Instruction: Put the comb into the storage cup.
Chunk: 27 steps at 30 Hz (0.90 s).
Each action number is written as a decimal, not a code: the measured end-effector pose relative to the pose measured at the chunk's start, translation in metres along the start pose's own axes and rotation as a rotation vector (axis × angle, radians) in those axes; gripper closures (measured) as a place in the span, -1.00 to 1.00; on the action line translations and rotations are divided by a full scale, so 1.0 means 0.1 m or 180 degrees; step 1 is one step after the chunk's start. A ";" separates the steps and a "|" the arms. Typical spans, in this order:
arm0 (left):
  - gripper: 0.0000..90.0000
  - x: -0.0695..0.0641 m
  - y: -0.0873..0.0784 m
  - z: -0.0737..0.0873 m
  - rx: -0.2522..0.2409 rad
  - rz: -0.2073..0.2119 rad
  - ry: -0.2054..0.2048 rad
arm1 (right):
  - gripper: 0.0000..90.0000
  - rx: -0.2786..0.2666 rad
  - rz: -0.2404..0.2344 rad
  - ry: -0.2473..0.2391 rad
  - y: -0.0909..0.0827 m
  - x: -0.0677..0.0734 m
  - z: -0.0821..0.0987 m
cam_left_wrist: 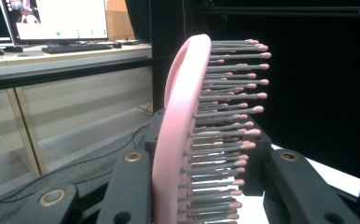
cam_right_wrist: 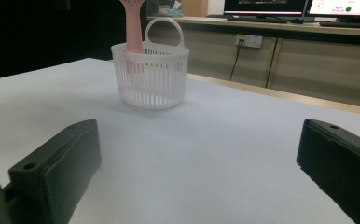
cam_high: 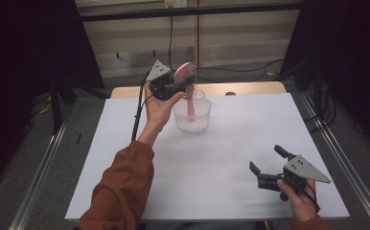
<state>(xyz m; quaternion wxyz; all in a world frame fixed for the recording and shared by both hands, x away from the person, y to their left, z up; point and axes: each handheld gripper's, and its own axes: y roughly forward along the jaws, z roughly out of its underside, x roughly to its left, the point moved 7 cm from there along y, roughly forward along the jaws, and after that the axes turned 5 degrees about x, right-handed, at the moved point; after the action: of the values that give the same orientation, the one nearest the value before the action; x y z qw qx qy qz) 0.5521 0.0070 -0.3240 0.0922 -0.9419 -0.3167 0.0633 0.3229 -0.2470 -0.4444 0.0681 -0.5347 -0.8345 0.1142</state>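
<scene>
Pink hairbrush (cam_high: 187,81): smooth plastic, oval head with a curved back, rows of thin grey bristles tipped with small pink balls (bristle detail clear in the left gripper view (cam_left_wrist: 187,140)). It stands roughly upright, head up, handle down. The handle, flat and slightly flared, reaches into the white basket (cam_high: 192,115); whether it touches the bottom cannot be told.

Left gripper (cam_high: 166,85): jaws pinch the brush head from both sides, the black pads pressed against the pink back and the bristle face. The gripper is held above the basket's rim, the hand under it, an orange-brown sleeve behind.

Basket: round, translucent white plastic, walls of fine vertical slats, solid rim, an arched loop handle at the far side (cam_right_wrist: 150,77). It stands on the desk (cam_high: 231,143), towards its far edge (surface matte, pale grey-white, rectangular).

Right gripper (cam_high: 269,170): jaws spread wide, nothing between them, held low over the near right part of the desk, well apart from the basket. The blocky black jaws frame the basket in the right gripper view.
</scene>
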 end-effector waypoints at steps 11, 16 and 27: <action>0.43 0.06 0.11 0.23 0.0096 -0.0095 -0.0085 | -1.00 0.0004 0.0001 -0.0020 0.01 0.01 0.00; 0.43 0.04 0.18 0.32 0.0151 -0.0096 -0.0025 | -1.00 0.0018 -0.0009 -0.0019 0.00 0.01 0.01; 0.43 0.12 0.21 0.44 0.0219 -0.0163 -0.0112 | -1.00 0.0016 -0.0013 -0.0033 0.00 0.02 0.01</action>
<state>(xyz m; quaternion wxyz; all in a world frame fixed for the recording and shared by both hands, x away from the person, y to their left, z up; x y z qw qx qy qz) 0.5663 0.0039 -0.3726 0.1206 -0.9285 -0.3399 0.0883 0.3220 -0.2455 -0.4454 0.0653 -0.5322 -0.8357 0.1189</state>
